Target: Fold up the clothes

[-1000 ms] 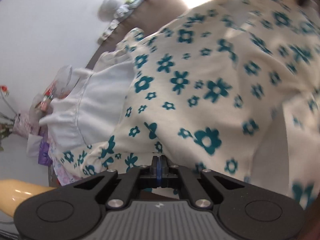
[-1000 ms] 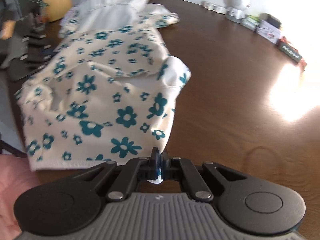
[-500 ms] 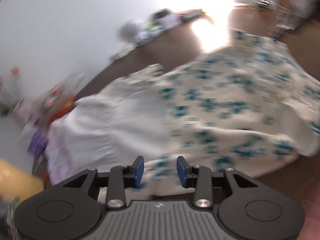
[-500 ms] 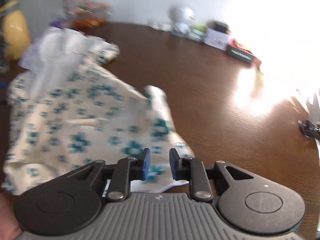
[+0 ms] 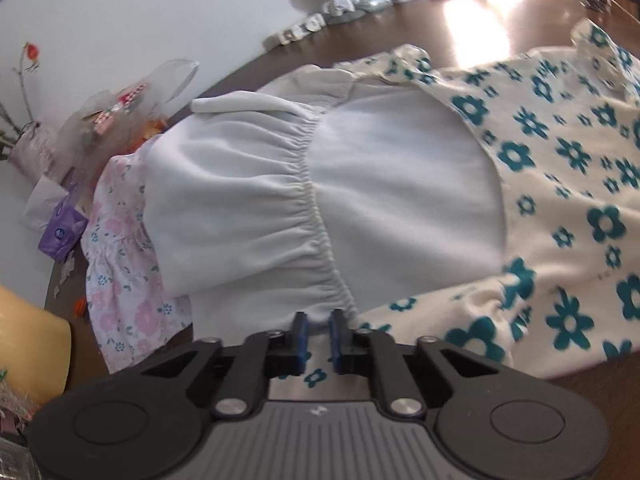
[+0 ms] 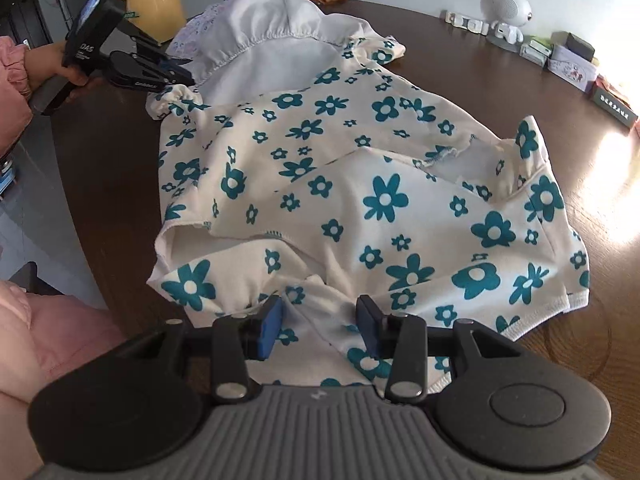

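One left gripper point(image 6: 176, 74) is seen at the white ruffled hem point(image 5: 320, 216), jaws narrowly parted, white cloth between them (grip cannot be told). One flowered garment point(image 6: 360, 184) is spread on the round table point(image 6: 460, 64). One right gripper point(image 6: 320, 322), jaws just opening, is held over a loose fold.

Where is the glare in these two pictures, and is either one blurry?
Left wrist view: sunlight blows out the dark brown wooden table at top right; the cream teal-flowered garment is slightly smeared. Right wrist view: glare on the table's right edge; otherwise sharp.
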`<state>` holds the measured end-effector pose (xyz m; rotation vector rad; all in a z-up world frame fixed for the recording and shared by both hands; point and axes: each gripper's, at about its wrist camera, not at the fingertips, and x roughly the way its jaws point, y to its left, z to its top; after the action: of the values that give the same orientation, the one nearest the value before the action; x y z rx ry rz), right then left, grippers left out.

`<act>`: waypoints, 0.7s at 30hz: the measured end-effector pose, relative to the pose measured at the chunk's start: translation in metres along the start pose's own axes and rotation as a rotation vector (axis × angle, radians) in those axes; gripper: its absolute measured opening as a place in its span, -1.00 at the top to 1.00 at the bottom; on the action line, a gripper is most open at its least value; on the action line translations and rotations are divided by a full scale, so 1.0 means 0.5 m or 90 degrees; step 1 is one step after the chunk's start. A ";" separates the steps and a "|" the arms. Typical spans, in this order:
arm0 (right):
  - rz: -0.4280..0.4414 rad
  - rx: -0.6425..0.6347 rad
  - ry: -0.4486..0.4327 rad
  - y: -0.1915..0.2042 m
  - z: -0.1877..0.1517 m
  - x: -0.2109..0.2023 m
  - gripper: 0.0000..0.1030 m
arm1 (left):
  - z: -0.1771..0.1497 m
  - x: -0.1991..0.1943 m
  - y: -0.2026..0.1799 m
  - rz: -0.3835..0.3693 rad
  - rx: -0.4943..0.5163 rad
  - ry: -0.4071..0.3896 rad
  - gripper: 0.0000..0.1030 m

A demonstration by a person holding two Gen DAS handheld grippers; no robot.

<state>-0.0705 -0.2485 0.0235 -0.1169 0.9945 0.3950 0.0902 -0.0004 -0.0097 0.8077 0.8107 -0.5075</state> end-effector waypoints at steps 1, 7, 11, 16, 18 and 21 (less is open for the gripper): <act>-0.002 0.007 0.001 -0.005 -0.005 0.000 0.20 | -0.005 -0.005 -0.014 0.010 0.020 0.006 1.00; -0.040 0.021 0.012 -0.047 -0.025 -0.010 0.20 | -0.028 -0.058 -0.105 0.035 0.092 0.034 1.00; -0.065 0.021 0.026 -0.083 -0.029 -0.013 0.08 | -0.076 -0.108 -0.172 0.049 0.112 0.046 1.00; -0.072 0.008 0.031 -0.114 -0.023 -0.009 0.07 | -0.118 -0.161 -0.237 0.047 0.096 0.047 1.00; -0.070 0.011 0.029 -0.125 -0.017 -0.011 0.07 | -0.121 -0.173 -0.248 0.040 0.086 0.049 1.00; -0.071 0.031 -0.004 -0.149 0.000 -0.033 0.07 | -0.111 -0.187 -0.217 0.042 0.040 0.042 0.67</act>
<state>-0.0508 -0.3218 0.0311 -0.1267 0.9854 0.2692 -0.0629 -0.0124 -0.0063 0.9096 0.8292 -0.4522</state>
